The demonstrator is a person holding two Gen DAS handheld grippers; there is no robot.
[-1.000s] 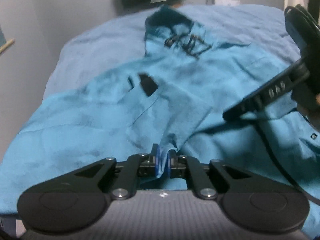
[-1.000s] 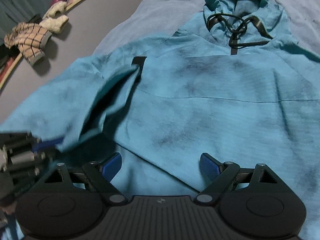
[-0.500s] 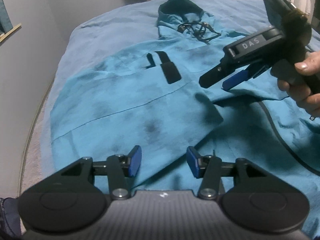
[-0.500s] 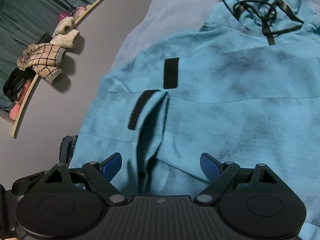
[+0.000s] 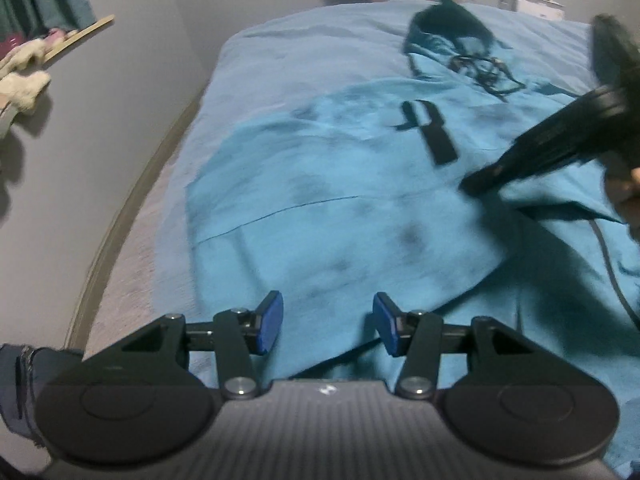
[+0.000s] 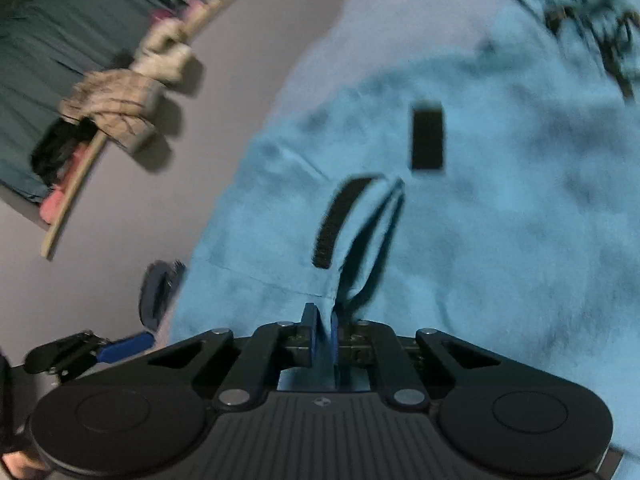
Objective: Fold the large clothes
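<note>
While your left gripper (image 5: 327,326) hangs open over the hoodie's (image 5: 340,200) hem, your right gripper (image 6: 323,334) pinches its sleeve fold.

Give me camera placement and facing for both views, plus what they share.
Left wrist: sits on the left gripper, looks down along its open fingers over the blue hoodie on the bed; right gripper and part of a hand at right.
Right wrist: sits on the right gripper, shut on a hoodie fold, facing across the garment toward the wall; left gripper at lower left.
Shared: hoodie, its black patch, drawstrings.
</note>
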